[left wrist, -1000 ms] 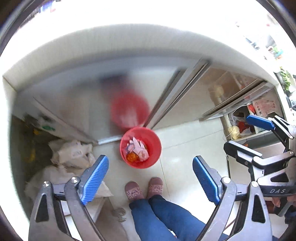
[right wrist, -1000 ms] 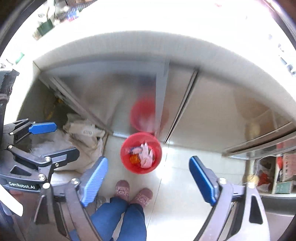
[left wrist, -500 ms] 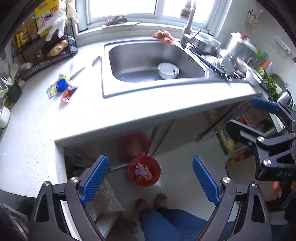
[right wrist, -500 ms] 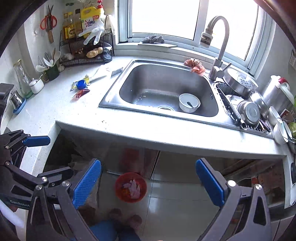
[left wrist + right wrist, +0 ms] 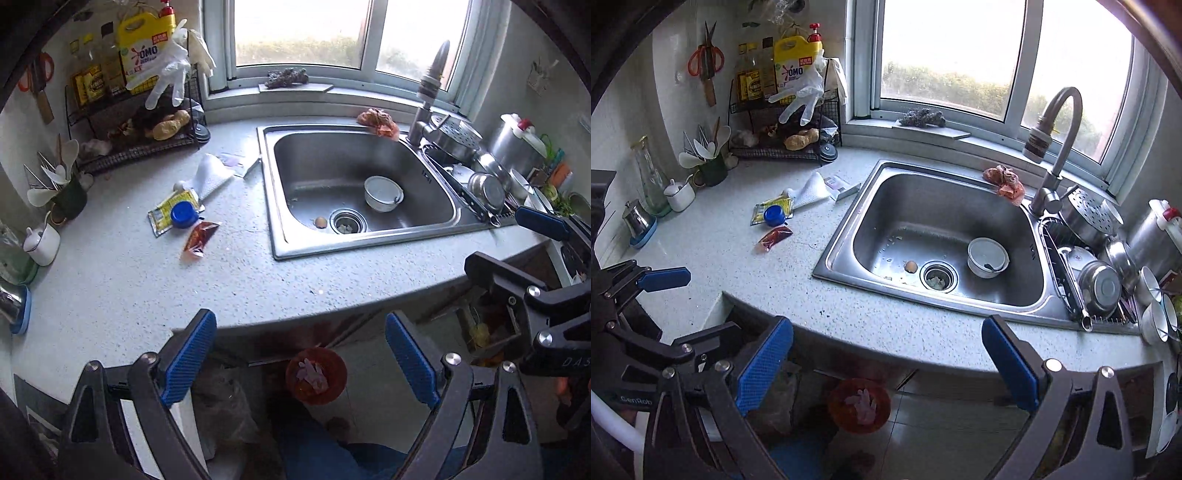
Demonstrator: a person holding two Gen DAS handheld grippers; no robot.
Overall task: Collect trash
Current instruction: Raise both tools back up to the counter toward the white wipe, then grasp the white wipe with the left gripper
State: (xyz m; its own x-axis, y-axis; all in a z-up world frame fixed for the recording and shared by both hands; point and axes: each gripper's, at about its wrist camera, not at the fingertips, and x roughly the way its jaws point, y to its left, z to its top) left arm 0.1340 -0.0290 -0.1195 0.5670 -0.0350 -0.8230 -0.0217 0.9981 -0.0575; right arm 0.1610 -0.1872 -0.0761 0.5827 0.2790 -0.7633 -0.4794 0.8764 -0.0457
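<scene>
Trash lies on the grey counter left of the sink: a red sauce packet (image 5: 200,238) (image 5: 774,238), a yellow wrapper (image 5: 168,210) with a blue cap (image 5: 183,215) (image 5: 774,215) on it, and a white crumpled paper (image 5: 211,177) (image 5: 813,192). An orange-red crumpled wrapper (image 5: 378,122) (image 5: 1006,181) sits on the sink's back rim. A red bin (image 5: 316,374) (image 5: 859,404) with scraps stands on the floor below the counter edge. My left gripper (image 5: 301,360) and my right gripper (image 5: 886,365) are both open and empty, above the counter's front edge.
The steel sink (image 5: 280,236) holds a white bowl (image 5: 383,193), an eggshell piece and the drain. A dish rack with pots (image 5: 1097,258) stands at the right. A wire shelf with bottles and gloves (image 5: 140,110), a utensil cup and small jars line the left wall.
Both cameras have tilted up from the floor and red bin to the counter and sink. The bin now sits low in both views. Both grippers stay open and empty.
</scene>
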